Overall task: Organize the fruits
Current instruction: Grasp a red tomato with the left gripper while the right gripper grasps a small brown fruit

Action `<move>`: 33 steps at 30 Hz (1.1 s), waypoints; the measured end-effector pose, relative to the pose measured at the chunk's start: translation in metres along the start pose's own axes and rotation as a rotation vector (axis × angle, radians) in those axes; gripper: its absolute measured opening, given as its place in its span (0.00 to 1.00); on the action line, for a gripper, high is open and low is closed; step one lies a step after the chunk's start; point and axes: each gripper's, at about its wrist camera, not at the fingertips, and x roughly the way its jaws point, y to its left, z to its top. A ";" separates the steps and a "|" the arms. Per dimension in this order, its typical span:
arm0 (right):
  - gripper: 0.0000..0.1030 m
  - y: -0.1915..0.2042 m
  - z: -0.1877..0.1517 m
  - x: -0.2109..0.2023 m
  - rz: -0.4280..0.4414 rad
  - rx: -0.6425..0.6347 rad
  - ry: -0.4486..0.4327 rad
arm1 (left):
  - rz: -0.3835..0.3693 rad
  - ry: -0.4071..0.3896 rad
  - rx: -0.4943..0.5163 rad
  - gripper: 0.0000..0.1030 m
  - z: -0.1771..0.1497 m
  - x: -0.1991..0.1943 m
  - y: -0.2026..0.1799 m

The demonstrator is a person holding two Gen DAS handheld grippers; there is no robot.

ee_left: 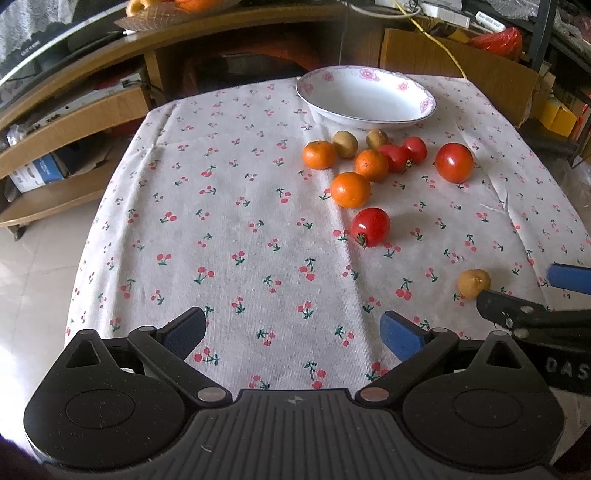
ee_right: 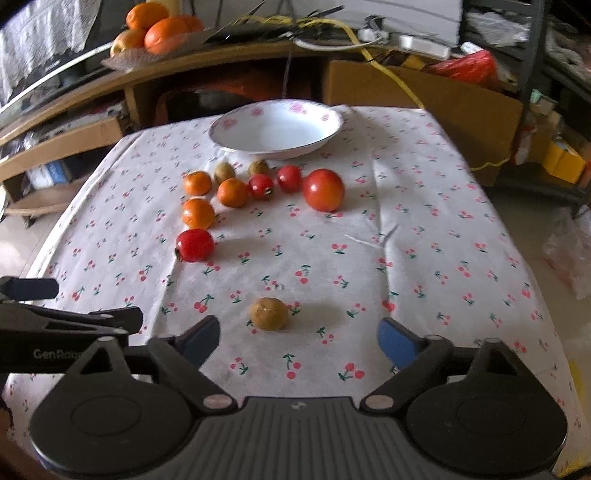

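Note:
A white bowl with pink flowers (ee_left: 365,96) (ee_right: 277,129) stands at the far edge of the cherry-print tablecloth (ee_left: 240,221). In front of it lie three oranges (ee_left: 350,189) (ee_right: 197,213), several red tomatoes (ee_left: 453,162) (ee_right: 323,189) and two brown kiwis (ee_left: 345,144) (ee_right: 224,171). One more tomato (ee_left: 370,226) (ee_right: 194,244) lies apart. A lone brown kiwi (ee_left: 474,283) (ee_right: 268,313) lies just ahead of my right gripper (ee_right: 299,338), which is open and empty. My left gripper (ee_left: 293,330) is open and empty over bare cloth.
A wooden shelf unit (ee_left: 74,122) stands behind the table, with a dish of oranges (ee_right: 155,27) on top. Cardboard boxes (ee_right: 424,96) and a yellow cable (ee_left: 439,44) are at the back right. The floor (ee_left: 33,273) shows at the left.

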 end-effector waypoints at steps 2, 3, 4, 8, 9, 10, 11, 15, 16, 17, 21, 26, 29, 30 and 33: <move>0.66 -0.001 0.007 0.005 0.013 -0.021 0.025 | -0.008 0.014 0.005 0.99 0.006 -0.001 0.000; 0.66 -0.002 0.010 0.008 0.016 -0.025 0.042 | -0.010 0.011 0.014 0.99 0.010 -0.002 -0.001; 0.64 -0.004 0.012 0.011 0.027 -0.023 0.058 | -0.008 0.001 0.030 0.99 0.013 -0.002 -0.002; 0.46 -0.006 0.019 0.021 0.097 -0.018 0.116 | -0.005 -0.020 0.099 0.99 0.029 0.004 -0.007; 0.46 -0.005 0.020 0.023 0.098 -0.031 0.126 | -0.008 -0.019 0.112 0.99 0.033 0.006 -0.008; 0.46 -0.004 0.020 0.026 0.095 -0.045 0.134 | -0.010 -0.019 0.128 0.99 0.035 0.008 -0.009; 0.46 -0.003 0.021 0.029 0.095 -0.053 0.142 | -0.011 -0.020 0.144 0.99 0.037 0.011 -0.010; 0.45 -0.003 0.023 0.039 0.116 -0.073 0.183 | -0.025 -0.025 0.203 0.99 0.044 0.021 -0.016; 0.45 -0.003 0.023 0.040 0.118 -0.082 0.190 | -0.031 -0.026 0.220 0.99 0.046 0.024 -0.018; 0.45 -0.002 0.024 0.041 0.120 -0.092 0.197 | -0.037 -0.027 0.234 0.99 0.047 0.026 -0.020; 0.43 0.000 0.024 0.045 0.122 -0.135 0.206 | -0.077 -0.025 0.264 0.96 0.053 0.037 -0.027; 0.35 -0.004 0.029 0.049 0.134 -0.132 0.213 | -0.131 0.017 0.256 0.85 0.058 0.055 -0.030; 0.32 -0.006 0.028 0.048 0.141 -0.133 0.214 | -0.181 0.052 0.223 0.74 0.059 0.064 -0.027; 0.31 -0.007 0.028 0.048 0.144 -0.133 0.213 | -0.187 0.046 0.219 0.72 0.059 0.063 -0.026; 0.20 -0.011 0.028 0.047 0.152 -0.121 0.210 | -0.196 0.039 0.215 0.64 0.060 0.062 -0.026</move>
